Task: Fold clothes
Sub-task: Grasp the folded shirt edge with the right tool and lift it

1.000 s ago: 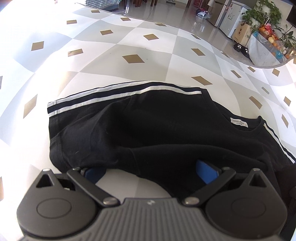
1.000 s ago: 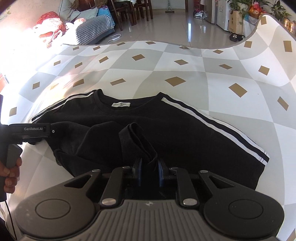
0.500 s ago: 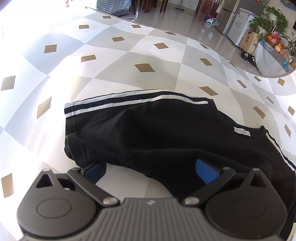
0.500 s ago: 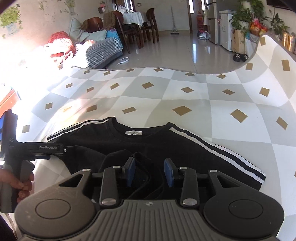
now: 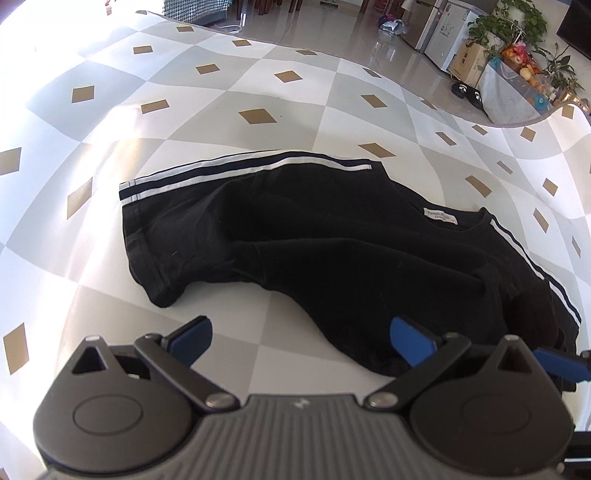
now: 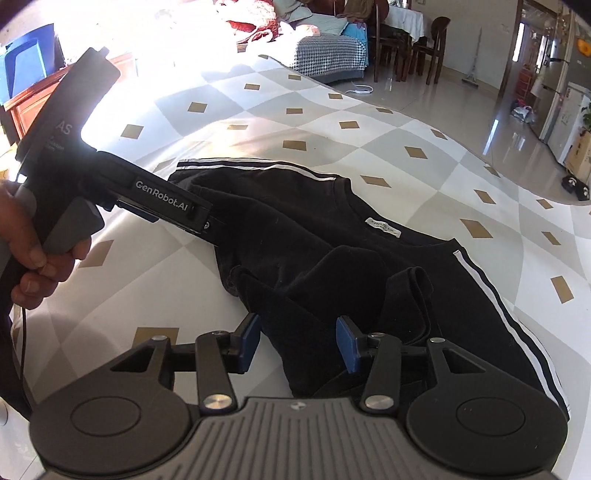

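Observation:
A black T-shirt [image 5: 314, 240] with white shoulder stripes and a white neck label lies crumpled on the checkered tablecloth [image 5: 258, 92]. My left gripper [image 5: 301, 339] hovers open and wide at the shirt's near edge. Its left pad is over bare cloth and its right pad [image 5: 413, 341] is over the hem, holding nothing. In the right wrist view the T-shirt [image 6: 314, 251] has a raised fold at its near side. My right gripper [image 6: 298, 341] has its jaws opening, with black fabric lying loose between the pads, not pressed. The left gripper's body [image 6: 166, 203] reaches in from the left.
A person's hand [image 6: 33, 258] holds the left gripper's handle. The table's far edge [image 5: 406, 85] curves in front of a shiny floor. Beyond it stand a checked sofa [image 6: 328, 55], chairs, a fridge and potted plants [image 5: 517, 29].
The right gripper let go of the pinched fold, spread its jaws, rolled and shifted sideways. The left gripper drew back and up, so the shirt's hem no longer covers its pads.

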Tool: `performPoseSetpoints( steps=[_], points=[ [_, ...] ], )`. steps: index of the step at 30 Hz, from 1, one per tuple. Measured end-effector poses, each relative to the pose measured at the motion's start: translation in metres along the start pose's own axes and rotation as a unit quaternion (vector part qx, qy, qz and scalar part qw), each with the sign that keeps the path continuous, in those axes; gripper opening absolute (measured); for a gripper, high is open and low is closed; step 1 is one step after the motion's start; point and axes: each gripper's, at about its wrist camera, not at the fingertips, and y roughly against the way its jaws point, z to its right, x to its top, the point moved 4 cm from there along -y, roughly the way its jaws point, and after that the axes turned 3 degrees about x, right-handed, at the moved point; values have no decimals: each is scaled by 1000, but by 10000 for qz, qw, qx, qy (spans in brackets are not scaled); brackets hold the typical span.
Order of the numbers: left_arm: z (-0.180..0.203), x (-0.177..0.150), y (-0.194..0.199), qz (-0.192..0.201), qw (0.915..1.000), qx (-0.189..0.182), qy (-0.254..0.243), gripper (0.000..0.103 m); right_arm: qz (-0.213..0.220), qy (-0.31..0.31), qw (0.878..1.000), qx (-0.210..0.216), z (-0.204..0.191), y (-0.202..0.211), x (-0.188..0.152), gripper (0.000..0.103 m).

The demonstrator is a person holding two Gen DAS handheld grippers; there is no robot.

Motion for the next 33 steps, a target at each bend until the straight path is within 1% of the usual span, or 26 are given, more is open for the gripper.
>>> performPoseSetpoints(
  steps=[3,8,9,10,13,15,17,20,23,26,29,31,33],
  points=[
    [2,-1,1,-5,9999,20,-121,103,-52,209,9997,-68,-4,-8,-1,45],
    [-3,-3,2,-73,9999,-1,-102,103,-103,814,9961,-332,-16,-20,-4,45],
    [-4,-3,3,-77,9999,-9,-114,103,-127,862,9956,-358,-17,-22,-5,43],
    [-4,-4,4,-82,9999,-14,-134,103,-132,870,9953,-402,-17,-23,-4,31],
    [-7,-7,7,-107,9998,-60,-146,103,-72,729,9963,-442,-13,-21,-1,11],
    [-9,-8,9,-124,9997,-158,-116,103,35,578,9975,-399,-11,-16,4,4],
    [-10,-9,12,-139,9994,-306,-35,103,151,502,9979,-387,-10,-10,8,3],
    [-12,-10,18,-165,9971,-704,224,103,321,156,9992,-180,-6,0,15,3],
    [-10,-17,20,-299,9908,-1200,556,103,419,48,9990,-117,-5,9,19,3],
    [-3,-24,17,-441,9843,-1535,751,103,479,-44,9988,-8,-7,16,21,3],
    [5,-30,14,-572,9773,-1829,907,103,498,-58,9985,201,-12,21,21,2],
    [10,-33,13,-639,9729,-1990,988,103,432,8,9986,317,-17,22,19,2],
    [14,-34,11,-664,9712,-2045,1023,103,350,214,9991,137,-19,21,15,2]
  ],
)
